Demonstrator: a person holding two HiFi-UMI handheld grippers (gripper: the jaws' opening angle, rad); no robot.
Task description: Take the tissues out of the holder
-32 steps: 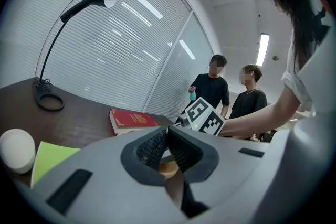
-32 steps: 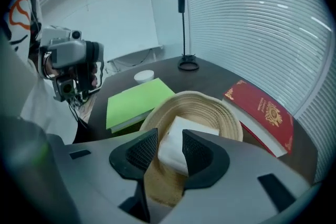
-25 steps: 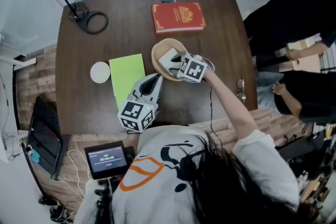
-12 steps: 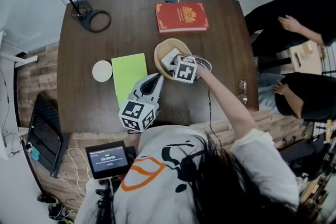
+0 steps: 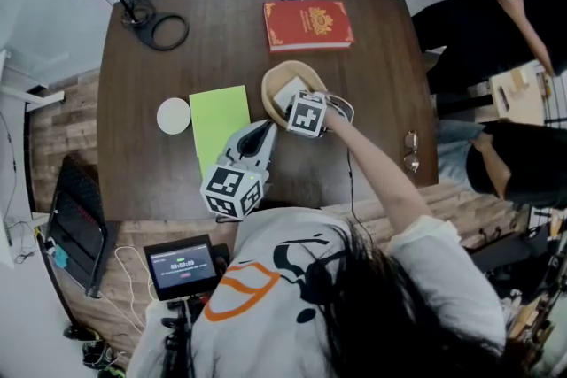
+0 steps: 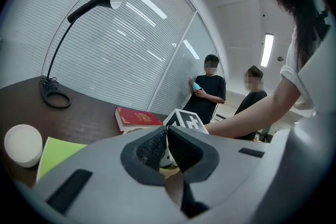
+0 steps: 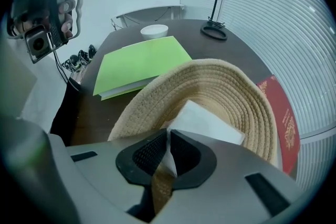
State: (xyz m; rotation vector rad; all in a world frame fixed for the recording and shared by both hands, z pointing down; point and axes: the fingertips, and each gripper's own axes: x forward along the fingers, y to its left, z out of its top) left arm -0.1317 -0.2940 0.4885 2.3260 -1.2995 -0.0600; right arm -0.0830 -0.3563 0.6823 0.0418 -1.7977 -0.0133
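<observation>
Head view: right gripper (image 7: 167,150) is down in the woven holder (image 5: 276,77), nipped onto a tissue (image 5: 285,91).

Text check: the red book (image 5: 308,25) has a gold emblem and lettering, too small to read. The screen (image 5: 182,265) at the table's near edge shows a timer readout, digits not legible. Square marker cubes on both grippers, no words.
Right gripper view: jaws have just been closing and now pinch one corner of the white tissue between the pads. The rest of the sheet lies flat on the holder floor, just ahead of the jaws.
Left gripper (image 6: 167,147): jaws pressed together, nothing between them. It lies low over the table (image 5: 142,173) beside the green folder (image 5: 220,118), tips pointed at the holder's near rim, apart from the tissue.
</observation>
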